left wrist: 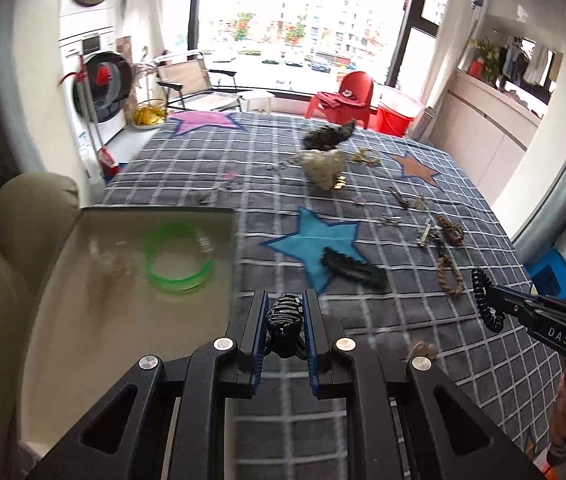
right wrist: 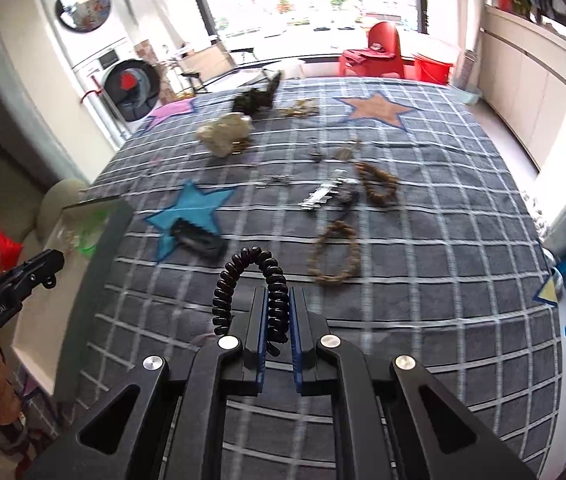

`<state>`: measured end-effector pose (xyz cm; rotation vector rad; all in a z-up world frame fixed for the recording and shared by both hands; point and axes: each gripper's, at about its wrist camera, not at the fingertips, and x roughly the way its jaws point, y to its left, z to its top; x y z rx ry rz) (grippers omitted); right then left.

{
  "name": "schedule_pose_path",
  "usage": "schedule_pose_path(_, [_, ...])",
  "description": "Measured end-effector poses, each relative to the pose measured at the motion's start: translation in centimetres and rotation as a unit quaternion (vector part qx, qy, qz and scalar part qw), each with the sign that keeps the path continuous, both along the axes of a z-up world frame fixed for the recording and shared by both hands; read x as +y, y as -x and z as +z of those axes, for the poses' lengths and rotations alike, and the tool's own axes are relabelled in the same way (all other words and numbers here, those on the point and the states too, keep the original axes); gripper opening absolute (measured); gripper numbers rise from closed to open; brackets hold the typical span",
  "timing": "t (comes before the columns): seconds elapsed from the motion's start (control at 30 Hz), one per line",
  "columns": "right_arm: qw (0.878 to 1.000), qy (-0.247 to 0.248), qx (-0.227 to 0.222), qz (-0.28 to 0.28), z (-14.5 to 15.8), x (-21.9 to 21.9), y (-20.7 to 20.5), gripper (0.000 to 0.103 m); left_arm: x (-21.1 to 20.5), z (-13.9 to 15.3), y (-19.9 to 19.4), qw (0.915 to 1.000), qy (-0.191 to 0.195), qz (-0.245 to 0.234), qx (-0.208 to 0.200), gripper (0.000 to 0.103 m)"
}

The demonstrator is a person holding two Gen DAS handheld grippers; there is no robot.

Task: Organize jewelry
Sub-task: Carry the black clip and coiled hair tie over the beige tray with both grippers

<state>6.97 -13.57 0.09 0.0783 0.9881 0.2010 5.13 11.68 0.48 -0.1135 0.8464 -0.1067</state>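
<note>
Looks like someone's apartment, laundry-balcony area. There's a stacked washer and dryer (left wrist: 99,84), a folding chair (left wrist: 193,80), a red plastic chair (left wrist: 347,98) by big windows (left wrist: 303,20), clothes hanging (left wrist: 523,60) and a beige sofa (left wrist: 15,216).

A tray (left wrist: 83,320) sits at the left edge of the surface (left wrist: 383,352), with a bangle (left wrist: 179,256) lying in it. Right of the tray a hair clip (left wrist: 357,268) lies on a star patch (left wrist: 315,240). Farther right lie two beaded bracelets (right wrist: 335,256), and behind them a heart-shaped pouch (left wrist: 323,166).
</note>
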Motion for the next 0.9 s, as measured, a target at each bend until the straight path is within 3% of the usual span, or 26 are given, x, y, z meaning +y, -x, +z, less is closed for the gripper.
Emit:
schedule_pose_path(0.5, [0.994,-0.001,0.002,0.108,0.5,13.6,-1.7,0.011,10.5,-2.6,2.1,0.9966,0.025,0.078,0.011,0.019])
schedule_pose_path(0.9, [0.988,0.001,0.022,0.151,-1.7,21.6,-6.0,0.011,13.6,-6.5,-0.1,0.9929,0.032,0.103,0.05,0.019])
